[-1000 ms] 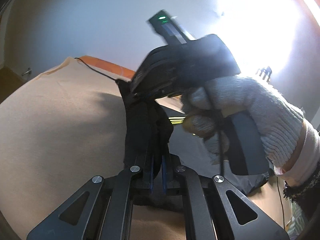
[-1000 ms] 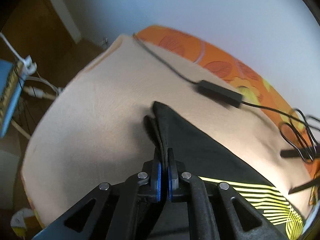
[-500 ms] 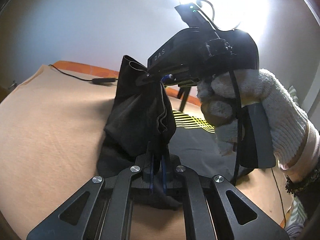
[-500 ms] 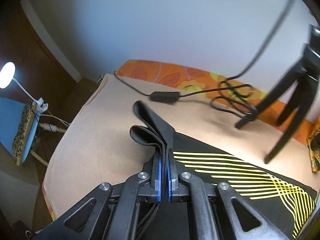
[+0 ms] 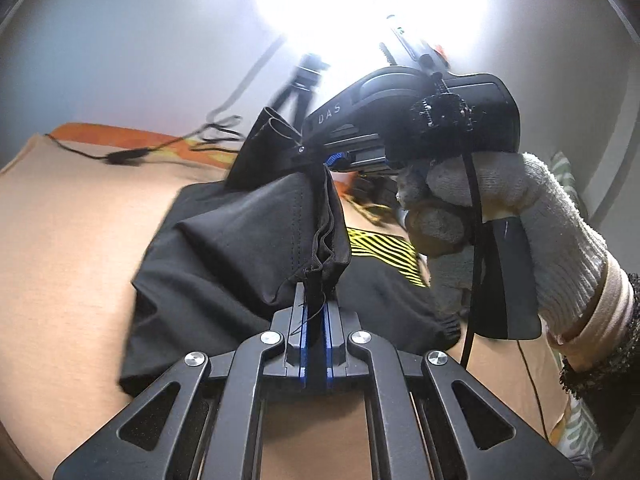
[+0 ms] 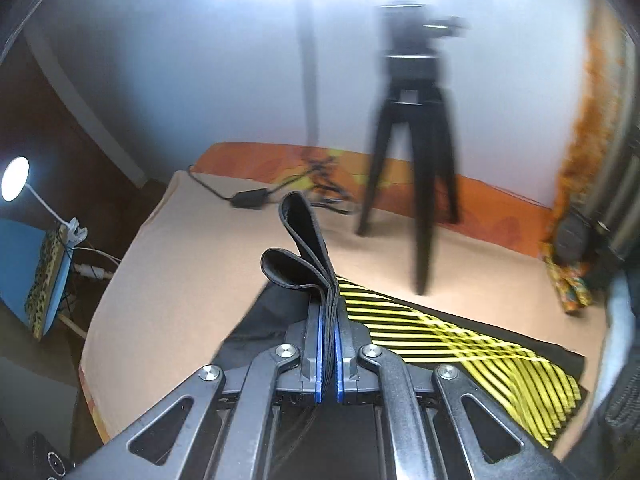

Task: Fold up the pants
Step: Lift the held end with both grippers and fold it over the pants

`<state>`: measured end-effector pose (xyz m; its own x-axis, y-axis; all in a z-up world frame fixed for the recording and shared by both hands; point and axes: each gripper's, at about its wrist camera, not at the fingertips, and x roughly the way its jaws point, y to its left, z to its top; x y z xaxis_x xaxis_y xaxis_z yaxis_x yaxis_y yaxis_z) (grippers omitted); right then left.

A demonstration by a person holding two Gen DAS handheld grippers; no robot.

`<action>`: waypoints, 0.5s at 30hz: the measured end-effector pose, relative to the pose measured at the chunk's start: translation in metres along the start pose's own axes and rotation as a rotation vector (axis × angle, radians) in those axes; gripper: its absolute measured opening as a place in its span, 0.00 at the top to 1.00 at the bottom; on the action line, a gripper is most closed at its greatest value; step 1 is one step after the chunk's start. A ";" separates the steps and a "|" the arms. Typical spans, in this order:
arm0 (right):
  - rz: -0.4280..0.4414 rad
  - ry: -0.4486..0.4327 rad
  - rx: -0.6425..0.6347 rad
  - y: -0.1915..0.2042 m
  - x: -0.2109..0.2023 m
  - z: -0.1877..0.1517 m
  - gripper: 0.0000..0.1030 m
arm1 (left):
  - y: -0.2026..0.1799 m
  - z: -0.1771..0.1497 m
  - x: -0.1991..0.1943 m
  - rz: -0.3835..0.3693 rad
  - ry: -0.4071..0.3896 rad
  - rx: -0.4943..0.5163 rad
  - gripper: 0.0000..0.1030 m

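I see a tripod (image 6: 416,184) and cable (image 6: 250,198) on the bed (image 6: 172,264) behind; both my left claw (image 5: 315,312) and right claw (image 6: 328,332) pinch the pants (image 5: 224,256), which stretch away rightward.

A pale wall (image 6: 200,80) rises behind a bed covered by a tan sheet (image 6: 192,264), with an orange patterned cover (image 6: 492,208) along its far edge. 1 lit desk lamp (image 6: 16,174) glows at left; glare whitens the top.
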<state>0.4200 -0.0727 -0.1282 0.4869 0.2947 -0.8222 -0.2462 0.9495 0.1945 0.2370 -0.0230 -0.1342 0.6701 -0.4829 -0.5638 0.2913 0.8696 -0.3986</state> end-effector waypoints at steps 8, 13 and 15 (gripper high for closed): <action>-0.040 -0.005 0.058 -0.066 -0.018 -0.017 0.99 | -0.041 -0.008 0.045 -0.061 0.051 0.049 0.96; -0.061 0.003 0.079 -0.099 -0.022 -0.029 0.99 | -0.062 -0.011 0.069 -0.082 0.086 0.063 0.96; -0.068 0.008 0.087 -0.113 -0.023 -0.032 0.99 | -0.063 -0.010 0.082 -0.086 0.100 0.069 0.96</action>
<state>0.4100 -0.1902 -0.1479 0.4936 0.2285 -0.8391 -0.1391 0.9732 0.1832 0.2663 -0.1187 -0.1624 0.5702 -0.5607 -0.6004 0.3932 0.8280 -0.3998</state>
